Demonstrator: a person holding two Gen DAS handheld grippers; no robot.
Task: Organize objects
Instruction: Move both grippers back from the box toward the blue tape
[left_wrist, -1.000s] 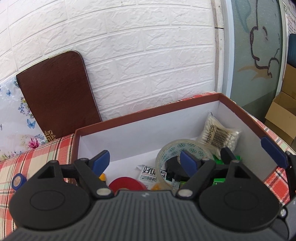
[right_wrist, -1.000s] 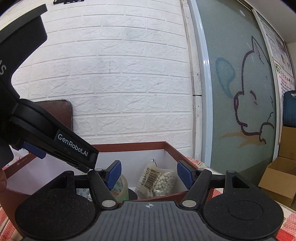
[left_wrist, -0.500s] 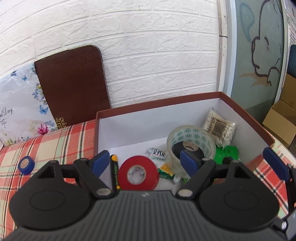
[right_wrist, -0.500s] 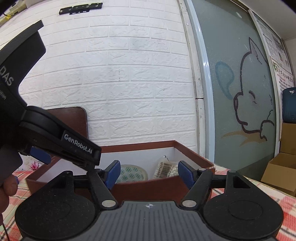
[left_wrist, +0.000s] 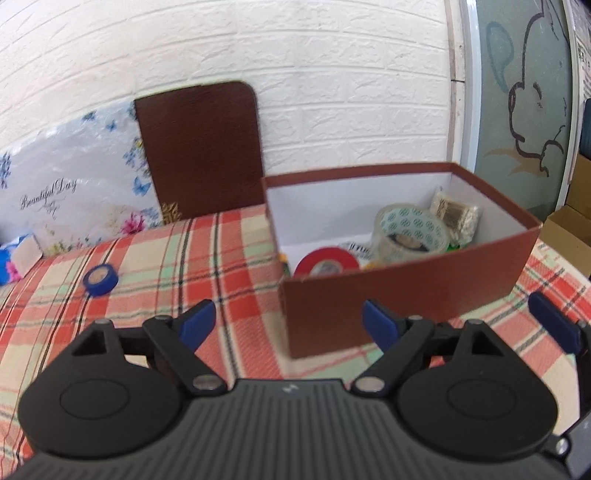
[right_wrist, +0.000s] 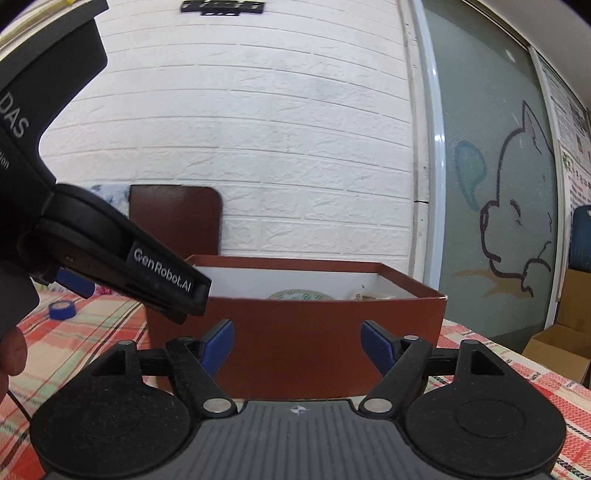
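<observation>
My left gripper (left_wrist: 288, 317) stands wide, both blue pads spread with nothing between them, hanging over the plaid tablecloth (left_wrist: 155, 266). Straight ahead of it, a little to the right, sits the brown box (left_wrist: 402, 295), its near corner facing the gap between my fingers and its long axis running away to the right and back toward the wall. Over the box's near wall I see a red tape roll (left_wrist: 327, 262) lying flat, hole up, at the end nearest me. Just beyond it to the right a clear tape roll (left_wrist: 410, 234) leans tilted, its opening turned toward me, and past that, in the far right corner, a bag of cotton swabs (left_wrist: 456, 216) stands against the white inner wall. A blue tape roll (left_wrist: 99, 278) lies flat on the cloth, ahead and well off to the left of my left fingers, apart from the box.

My right gripper (right_wrist: 297, 341) is also wide and holds nothing. The box (right_wrist: 295, 332) stands directly ahead of it, close, broad side on, its long axis running across my view. Only the top of the clear tape roll (right_wrist: 301, 295) shows above the rim. The left gripper's body (right_wrist: 110, 251) crosses the upper left of this view, and the blue roll (right_wrist: 62, 309) lies far off to the left.
</observation>
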